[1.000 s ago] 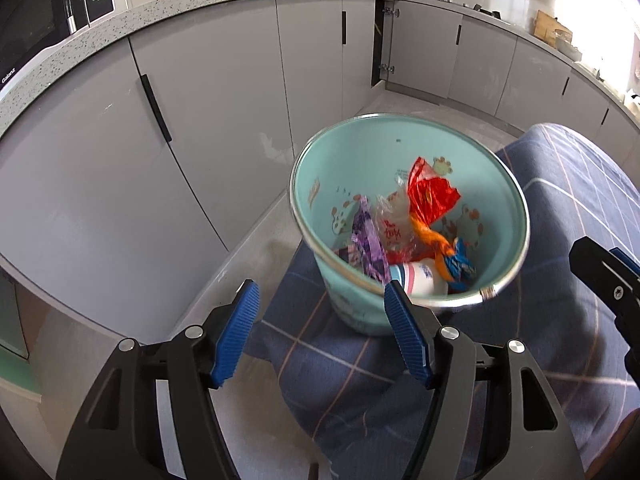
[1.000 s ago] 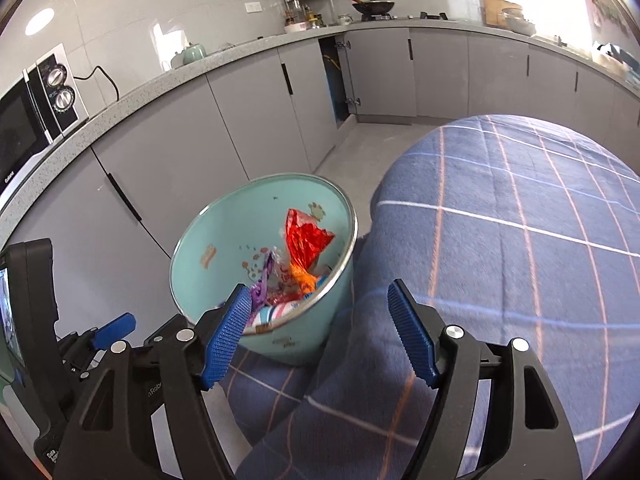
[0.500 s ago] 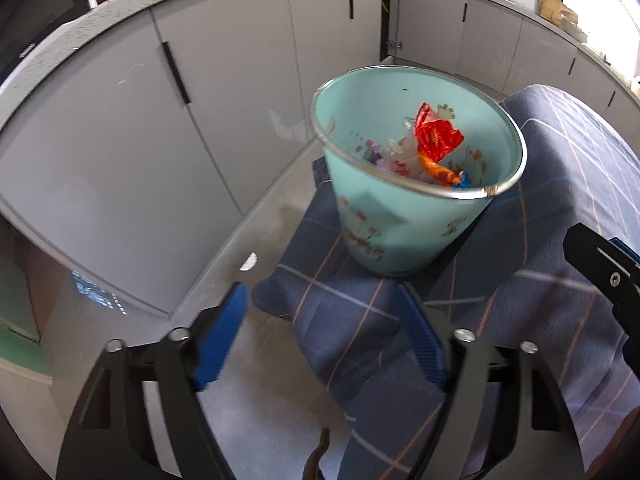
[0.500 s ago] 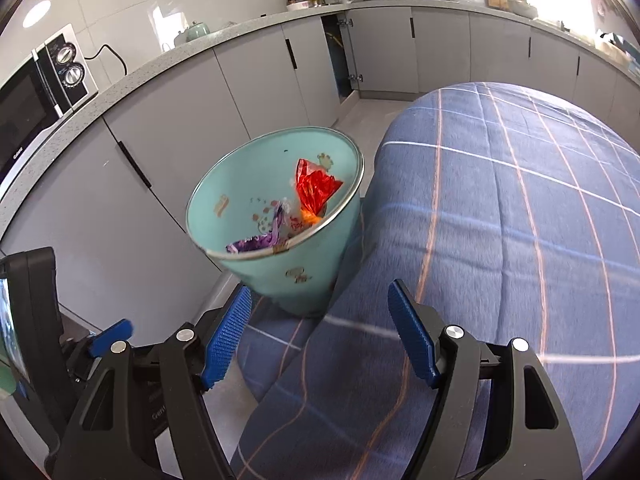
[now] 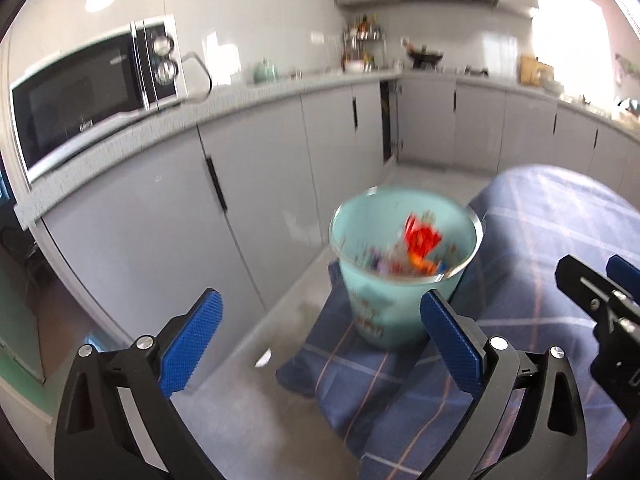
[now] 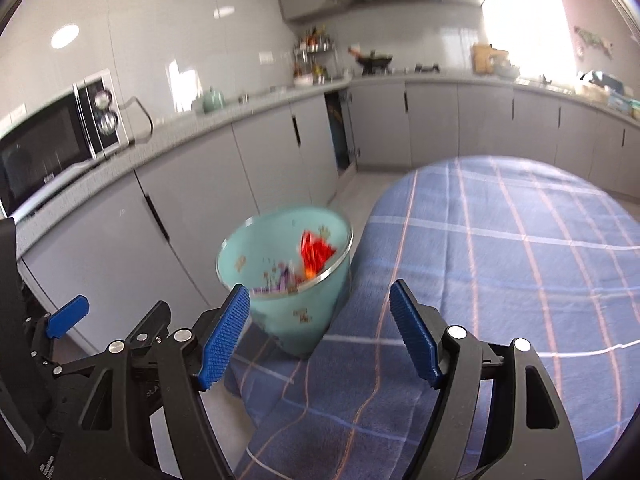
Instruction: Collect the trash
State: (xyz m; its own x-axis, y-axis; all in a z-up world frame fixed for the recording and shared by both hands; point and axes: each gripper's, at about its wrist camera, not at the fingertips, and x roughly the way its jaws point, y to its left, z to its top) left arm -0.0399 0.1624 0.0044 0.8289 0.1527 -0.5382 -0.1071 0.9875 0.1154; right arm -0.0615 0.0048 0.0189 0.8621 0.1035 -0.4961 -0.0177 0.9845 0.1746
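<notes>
Both the left gripper (image 5: 320,336) and right gripper (image 6: 320,332) hang spread and empty near the teal bin (image 6: 288,304) of wrappers (image 6: 316,254), standing upright on the blue checked cloth (image 6: 500,280) with grey cabinets (image 6: 200,220) beyond to the left.

**Both grippers open and holding nothing**

The left gripper (image 5: 320,344) has its jaws spread wide, the blue pads (image 5: 191,344) facing each other across an empty gap. Its black frame fills the lower edge of its own camera's view, and it points forward and slightly downward. In the right wrist view part of it shows at the far left, with one blue pad visible.

The right gripper (image 6: 322,332) is likewise spread apart, with nothing between its blue pads (image 6: 414,334). It sits level beside the left one, and its black body and one blue pad edge appear at the right side of the left wrist view.
</notes>
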